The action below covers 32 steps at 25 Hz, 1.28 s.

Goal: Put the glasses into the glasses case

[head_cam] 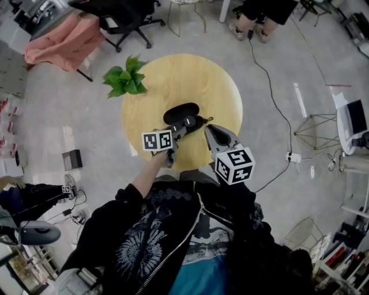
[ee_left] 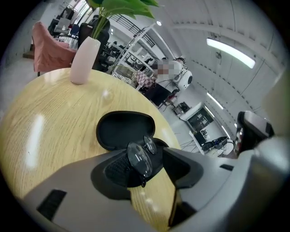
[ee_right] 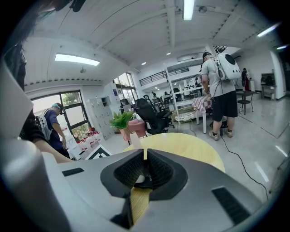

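- Black thin-rimmed glasses (ee_left: 139,156), judged light and fragile, are best taken at the bridge.
- The left gripper (ee_left: 149,166) is held parted around them above the open glasses case (ee_left: 123,129); the right gripper (ee_right: 145,168) is closed, empty.

Open-plan office or lab. Grey polished floor (head_cam: 75,115), wheeled office chairs (head_cam: 124,17), cables (head_cam: 271,98) and a power strip (head_cam: 294,157) loose on the floor. Strip lights (ee_right: 188,9) on the ceiling, metal racks (ee_left: 131,52), screens (ee_left: 199,122), a round wooden table (head_cam: 190,75), a person with a backpack (ee_right: 219,77) standing.
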Available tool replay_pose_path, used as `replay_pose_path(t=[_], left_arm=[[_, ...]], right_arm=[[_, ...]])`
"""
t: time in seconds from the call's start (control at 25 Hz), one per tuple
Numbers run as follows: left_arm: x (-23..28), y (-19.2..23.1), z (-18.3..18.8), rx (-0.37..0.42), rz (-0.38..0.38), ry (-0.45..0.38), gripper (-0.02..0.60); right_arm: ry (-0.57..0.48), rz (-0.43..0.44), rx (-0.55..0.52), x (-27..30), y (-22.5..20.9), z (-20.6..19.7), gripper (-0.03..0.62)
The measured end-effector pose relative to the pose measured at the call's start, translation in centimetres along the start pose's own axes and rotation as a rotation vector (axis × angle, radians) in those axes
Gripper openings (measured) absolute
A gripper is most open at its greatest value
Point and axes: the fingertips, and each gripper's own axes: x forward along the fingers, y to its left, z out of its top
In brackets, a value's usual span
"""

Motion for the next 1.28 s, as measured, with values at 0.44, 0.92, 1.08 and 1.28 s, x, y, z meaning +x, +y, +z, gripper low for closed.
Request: replay_pose_path(t=[0.44,0.92,1.08,1.28], left_arm=[[-0.1,0.6,-0.6,0.165,0.096,0.077,0.37],[-2.0,-1.3,0.4,0.233,0.028,0.036,0.362],[-3.8,-3.3,1.7,0.306,-0.02,-0.015,0.31],[-6.8,-6.4,2.8,0.412,-0.102,-0.073,0.298]], right_arm=[[0.007,0.008,-0.003,0.8,0.4,0.3,0.049],[0.003,0.02,-0.016,1.0,1.6,0.3,0.049],[-0.002,0.025,-0.021,1.1,2.5,0.3,0.049],[-0.015,0.03,-0.022,1.1,3.7,0.4,0.049]])
